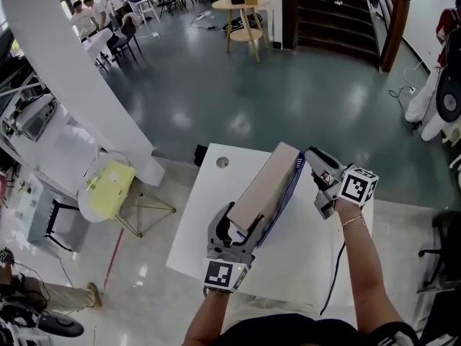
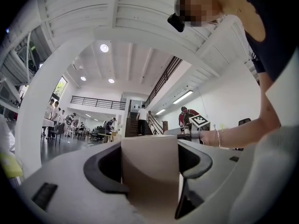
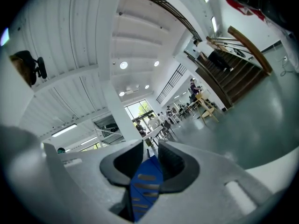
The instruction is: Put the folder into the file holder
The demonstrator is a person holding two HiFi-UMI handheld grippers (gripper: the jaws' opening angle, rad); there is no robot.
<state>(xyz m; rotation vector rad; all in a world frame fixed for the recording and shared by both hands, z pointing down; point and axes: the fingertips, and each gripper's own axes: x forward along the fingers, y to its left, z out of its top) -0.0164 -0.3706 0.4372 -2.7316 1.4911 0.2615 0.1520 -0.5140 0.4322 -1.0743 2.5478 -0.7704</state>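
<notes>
Okay, so the white surface (image 1: 196,225) carries everything here. The tan folder (image 1: 265,182) lies lengthwise on it, pointing away from me, with the blue file holder (image 1: 287,193) running right along its right side. My left claw (image 2: 149,160) is spread wide around the folder's near end, which fills the gap between the jaws. My right claw (image 3: 150,155) is narrow, pinching the holder's slotted blue wall at the far end.

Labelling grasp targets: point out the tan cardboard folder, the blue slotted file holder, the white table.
tan cardboard folder (image 1: 265,182), head view, its broad face.
blue slotted file holder (image 3: 145,185), right gripper view, wall between the jaws.
white table (image 1: 196,225), head view, bare top, left side.
</notes>
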